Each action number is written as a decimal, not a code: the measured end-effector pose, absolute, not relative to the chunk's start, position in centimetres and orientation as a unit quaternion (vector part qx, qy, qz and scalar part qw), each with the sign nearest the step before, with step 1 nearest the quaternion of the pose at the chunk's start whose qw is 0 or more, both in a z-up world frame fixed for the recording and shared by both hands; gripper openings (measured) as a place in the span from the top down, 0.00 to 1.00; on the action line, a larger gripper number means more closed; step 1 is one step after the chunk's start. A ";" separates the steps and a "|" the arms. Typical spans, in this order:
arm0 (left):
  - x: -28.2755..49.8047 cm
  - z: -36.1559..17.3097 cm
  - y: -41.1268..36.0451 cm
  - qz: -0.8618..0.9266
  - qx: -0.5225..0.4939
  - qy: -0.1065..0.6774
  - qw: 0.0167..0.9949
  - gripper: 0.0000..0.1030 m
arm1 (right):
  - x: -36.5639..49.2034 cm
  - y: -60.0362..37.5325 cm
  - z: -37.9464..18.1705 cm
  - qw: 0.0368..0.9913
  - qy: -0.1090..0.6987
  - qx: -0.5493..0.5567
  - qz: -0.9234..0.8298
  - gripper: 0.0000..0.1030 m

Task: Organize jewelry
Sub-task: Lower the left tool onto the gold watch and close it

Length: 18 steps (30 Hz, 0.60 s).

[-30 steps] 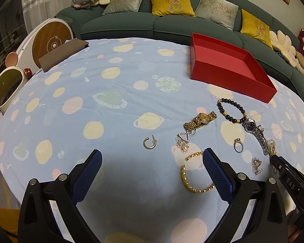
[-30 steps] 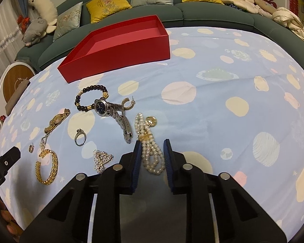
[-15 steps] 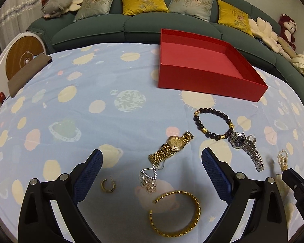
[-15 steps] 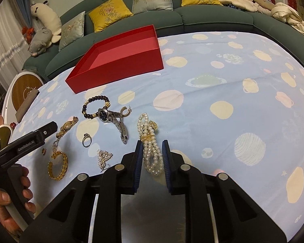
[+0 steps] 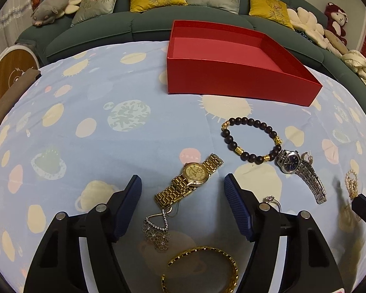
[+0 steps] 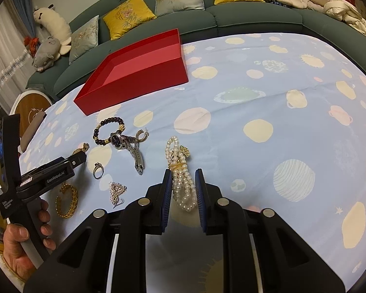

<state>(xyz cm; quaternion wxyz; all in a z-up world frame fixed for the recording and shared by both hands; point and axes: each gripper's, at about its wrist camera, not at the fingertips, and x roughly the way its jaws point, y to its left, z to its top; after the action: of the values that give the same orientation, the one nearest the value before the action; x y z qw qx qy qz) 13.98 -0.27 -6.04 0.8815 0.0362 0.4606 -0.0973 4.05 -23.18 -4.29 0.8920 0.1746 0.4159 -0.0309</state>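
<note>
My left gripper [image 5: 182, 183] is open, its blue pads either side of a gold watch [image 5: 189, 179] on the cloth. A crystal pendant [image 5: 157, 230] and a gold bangle [image 5: 202, 268] lie below it. A dark bead bracelet [image 5: 251, 139], a silver watch [image 5: 300, 173] and a ring [image 5: 270, 200] lie to the right. My right gripper [image 6: 183, 180] is shut on a pearl bracelet [image 6: 180, 171] that rests on the cloth. The empty red box [image 5: 231, 61] stands at the back; it also shows in the right wrist view [image 6: 136, 73].
The round table has a blue spotted cloth [image 5: 85, 127]. A green sofa [image 5: 146, 22] with cushions curves behind it. A brown pouch [image 5: 14, 95] lies at the far left edge. The left gripper's body [image 6: 48, 173] and the hand holding it show in the right wrist view.
My left gripper has moved right and forward, from over the small gold hoop to over the gold watch. The right gripper has stayed shut on the pearl bracelet.
</note>
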 end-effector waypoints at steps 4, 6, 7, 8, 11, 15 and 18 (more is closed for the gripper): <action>13.6 -5.9 -0.5 -0.097 0.040 0.454 0.885 0.55 | 4.1 -22.8 -4.2 0.893 0.415 0.172 -0.027 0.82; 13.6 -5.9 -0.5 -0.095 0.043 0.453 0.886 0.62 | 4.1 -22.8 -4.2 0.893 0.415 0.172 -0.027 0.82; 13.5 -5.8 -0.5 -0.096 0.043 0.452 0.886 0.68 | 4.1 -22.8 -4.2 0.893 0.416 0.172 -0.027 0.82; 13.5 -5.8 -0.5 -0.099 0.042 0.451 0.886 0.71 | 4.1 -22.7 -4.2 0.892 0.416 0.173 -0.027 0.82; 13.4 -5.7 -0.7 -0.115 0.034 0.454 0.883 0.91 | 4.2 -22.5 -4.0 0.893 0.415 0.174 -0.024 0.82; 12.8 -5.4 -1.2 -0.121 0.032 0.454 0.882 0.91 | 4.2 -22.1 -3.5 0.896 0.410 0.171 -0.020 0.82; 12.4 -5.1 -1.2 -0.127 0.023 0.452 0.883 0.91 | 4.1 -21.9 -3.2 0.898 0.406 0.170 -0.017 0.82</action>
<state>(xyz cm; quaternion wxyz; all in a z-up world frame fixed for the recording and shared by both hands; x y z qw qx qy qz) 12.45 -1.22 -5.06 0.8827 0.0229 0.4517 -0.1274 4.13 -21.86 -3.16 0.8978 0.1704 0.4058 -0.0165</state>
